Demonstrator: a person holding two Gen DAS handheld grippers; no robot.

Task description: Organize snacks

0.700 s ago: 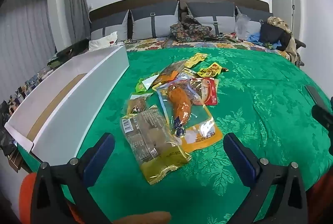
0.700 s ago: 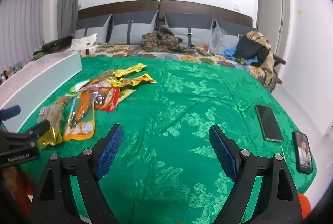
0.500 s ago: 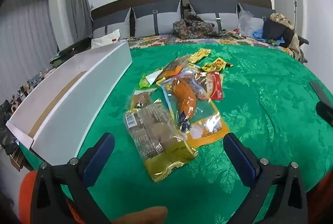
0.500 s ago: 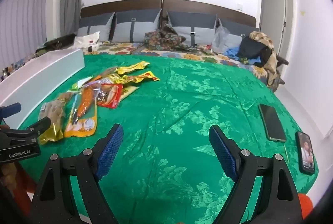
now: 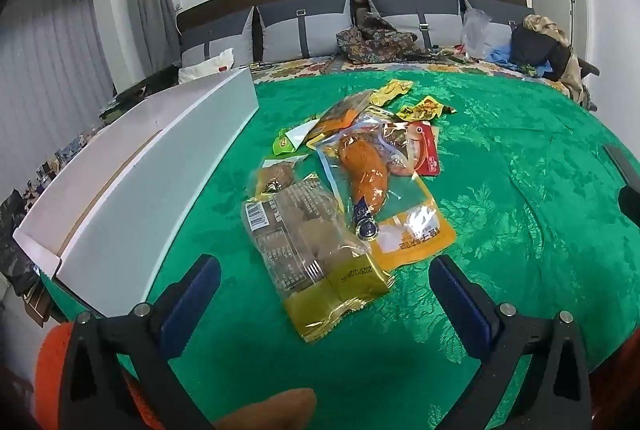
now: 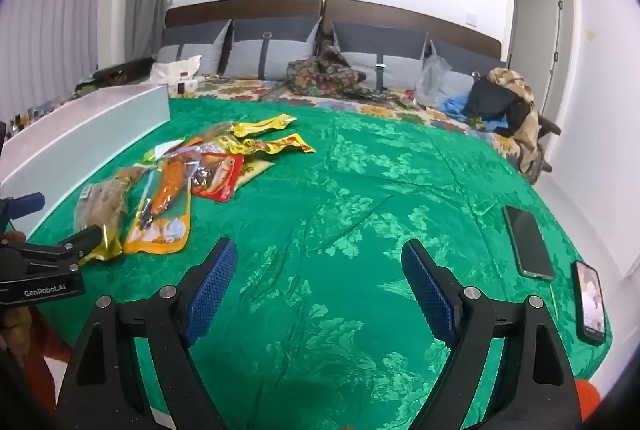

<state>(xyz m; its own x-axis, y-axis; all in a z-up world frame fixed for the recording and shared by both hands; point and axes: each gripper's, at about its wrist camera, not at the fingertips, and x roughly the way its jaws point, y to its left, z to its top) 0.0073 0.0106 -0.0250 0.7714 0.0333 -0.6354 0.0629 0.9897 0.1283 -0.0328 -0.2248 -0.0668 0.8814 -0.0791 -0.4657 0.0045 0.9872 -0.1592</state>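
A pile of snack packets lies on the green bedspread (image 5: 520, 214). Nearest me is a clear and gold bag of brown pieces (image 5: 316, 254), then an orange pouch with a drumstick (image 5: 372, 190), a red fish packet (image 5: 420, 150), a green packet (image 5: 286, 142) and yellow packets (image 5: 394, 88). A long white box (image 5: 132, 174) lies left of the pile. My left gripper (image 5: 324, 294) is open and empty, hovering just short of the gold bag. My right gripper (image 6: 316, 282) is open and empty over bare bedspread, right of the pile (image 6: 172, 186).
Two phones (image 6: 528, 242) lie near the bed's right edge. Grey cushions, a patterned cloth (image 6: 324, 74), a plastic bag and dark clothes (image 6: 500, 102) sit along the headboard. The white box (image 6: 80, 138) shows at the left in the right wrist view.
Both grippers have edged forward and slightly lower toward the bed, so the snack pile looks a little nearer. Nothing has been taken hold of.
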